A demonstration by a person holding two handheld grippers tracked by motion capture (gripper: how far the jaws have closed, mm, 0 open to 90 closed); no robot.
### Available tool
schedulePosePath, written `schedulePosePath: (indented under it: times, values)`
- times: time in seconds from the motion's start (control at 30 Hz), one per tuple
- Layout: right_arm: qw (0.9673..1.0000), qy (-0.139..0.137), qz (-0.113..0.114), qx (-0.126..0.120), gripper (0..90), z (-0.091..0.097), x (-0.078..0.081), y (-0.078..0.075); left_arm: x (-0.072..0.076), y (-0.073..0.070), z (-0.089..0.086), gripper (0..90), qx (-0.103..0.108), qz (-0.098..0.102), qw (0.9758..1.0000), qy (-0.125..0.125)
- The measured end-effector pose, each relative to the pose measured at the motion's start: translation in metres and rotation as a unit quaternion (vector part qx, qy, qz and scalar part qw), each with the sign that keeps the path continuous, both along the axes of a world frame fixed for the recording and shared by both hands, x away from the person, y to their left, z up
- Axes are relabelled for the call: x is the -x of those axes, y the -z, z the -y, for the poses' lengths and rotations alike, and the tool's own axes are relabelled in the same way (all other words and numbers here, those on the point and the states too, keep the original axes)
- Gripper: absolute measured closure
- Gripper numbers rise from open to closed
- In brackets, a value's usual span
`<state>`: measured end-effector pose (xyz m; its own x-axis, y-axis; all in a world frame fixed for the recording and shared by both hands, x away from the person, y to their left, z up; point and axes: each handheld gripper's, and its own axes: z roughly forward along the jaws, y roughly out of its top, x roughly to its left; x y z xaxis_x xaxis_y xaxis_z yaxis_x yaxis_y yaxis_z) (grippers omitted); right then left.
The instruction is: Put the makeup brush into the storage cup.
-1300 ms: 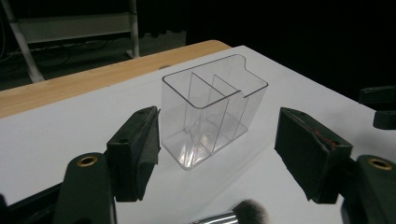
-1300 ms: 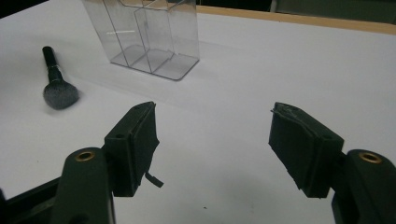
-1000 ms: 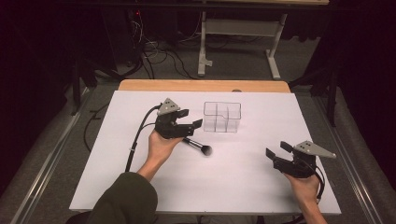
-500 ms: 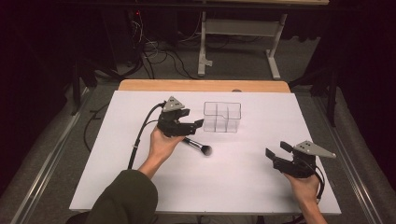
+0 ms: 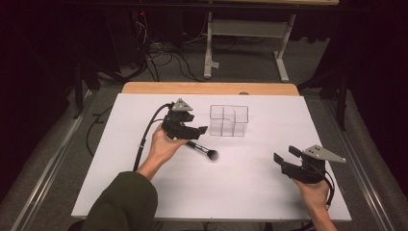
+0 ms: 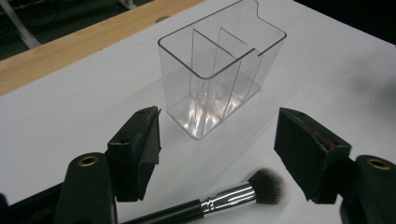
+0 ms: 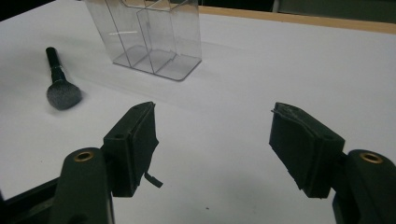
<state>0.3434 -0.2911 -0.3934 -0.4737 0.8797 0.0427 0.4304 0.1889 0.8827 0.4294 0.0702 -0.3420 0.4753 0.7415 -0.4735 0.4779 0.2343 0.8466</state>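
Observation:
A black makeup brush with a silver ferrule lies flat on the white table, its bristle head pointing right. My left gripper hovers just over the handle end, open. In the left gripper view the brush lies low between the wide-apart jaws of the left gripper, untouched. A clear plastic organizer with several compartments stands upright just beyond. My right gripper rests open near the front right, with nothing between its jaws. In the right gripper view, the right gripper faces the brush and the organizer farther off.
A wooden strip runs along the table's far edge. Beyond it are metal desk legs and cables on the dark floor. The left gripper's cable trails along the forearm.
My left gripper has edged slightly right and away, toward the organizer. The brush, the organizer and the right gripper have kept still.

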Motion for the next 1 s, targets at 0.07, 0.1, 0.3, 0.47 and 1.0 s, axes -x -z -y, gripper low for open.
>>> schedulePosePath:
  times: [0.07,0.1,0.3,0.47,1.0]
  values:
    - [1.0000,0.000,-0.001,0.000,33.4,0.000,0.000,0.000,-0.001,0.000,0.000,31.2,-0.002,-0.004,1.0000,-0.001]
    - [1.0000,0.000,-0.001,0.001,33.4,0.000,0.000,0.000,-0.001,0.000,0.000,31.0,-0.004,-0.008,1.0000,0.000]
    - [1.0000,0.000,-0.001,0.001,33.5,0.000,0.000,0.000,-0.004,0.001,0.000,30.5,-0.034,-0.028,0.9990,0.011]
    - [1.0000,0.000,-0.002,0.002,33.6,0.000,0.000,0.000,-0.005,0.003,0.003,30.3,-0.067,-0.046,0.9964,0.026]
    - [1.0000,0.001,-0.002,0.002,33.7,0.000,0.000,0.000,-0.012,0.011,0.009,29.5,-0.121,-0.087,0.9877,0.047]
